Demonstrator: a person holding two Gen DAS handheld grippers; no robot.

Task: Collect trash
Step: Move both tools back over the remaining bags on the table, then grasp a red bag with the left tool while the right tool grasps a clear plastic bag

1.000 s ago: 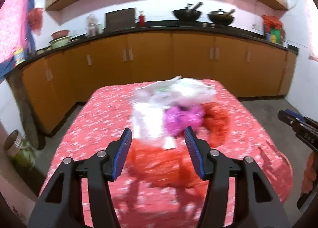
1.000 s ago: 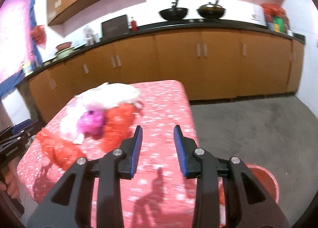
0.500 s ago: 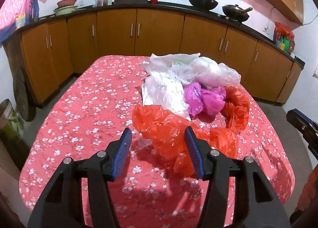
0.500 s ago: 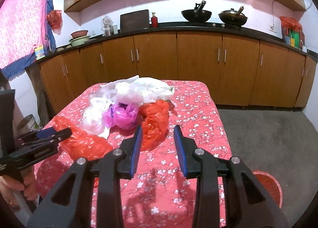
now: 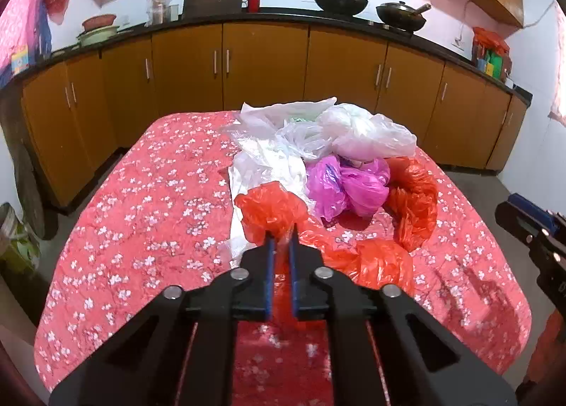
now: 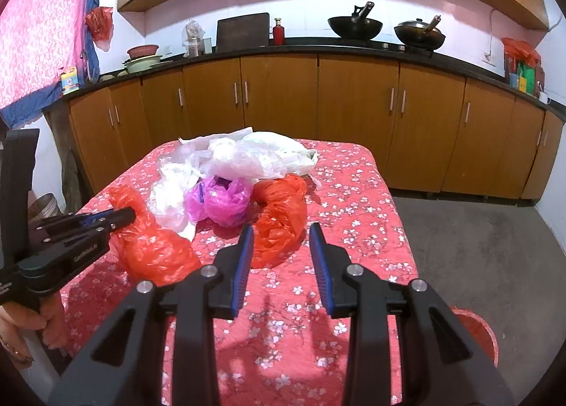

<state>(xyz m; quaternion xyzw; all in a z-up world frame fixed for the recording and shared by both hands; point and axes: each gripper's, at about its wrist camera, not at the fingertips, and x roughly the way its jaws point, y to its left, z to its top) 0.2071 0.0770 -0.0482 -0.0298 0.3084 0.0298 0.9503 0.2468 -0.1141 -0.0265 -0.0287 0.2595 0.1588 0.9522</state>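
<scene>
A heap of plastic bags lies on the red flowered table (image 5: 141, 215). My left gripper (image 5: 281, 243) is shut on the near orange-red bag (image 5: 272, 211), which bunches up past its fingertips; the right wrist view shows this too (image 6: 148, 246). Behind it lie a pink bag (image 5: 346, 186) (image 6: 223, 200), a second orange-red bag (image 5: 414, 207) (image 6: 279, 222) and several white and clear bags (image 5: 318, 133) (image 6: 244, 158). My right gripper (image 6: 281, 239) is open and empty, hovering over the table just short of the second orange-red bag.
Wooden cabinets (image 6: 353, 115) under a black counter with woks run behind the table. A red bin (image 6: 477, 338) stands on the grey floor at the table's right. A tin with greens (image 5: 14, 236) sits on the floor at left.
My left gripper has shut on the near orange-red bag, which was between its open fingers before. The right gripper has stayed open and has edged closer to the bags.
</scene>
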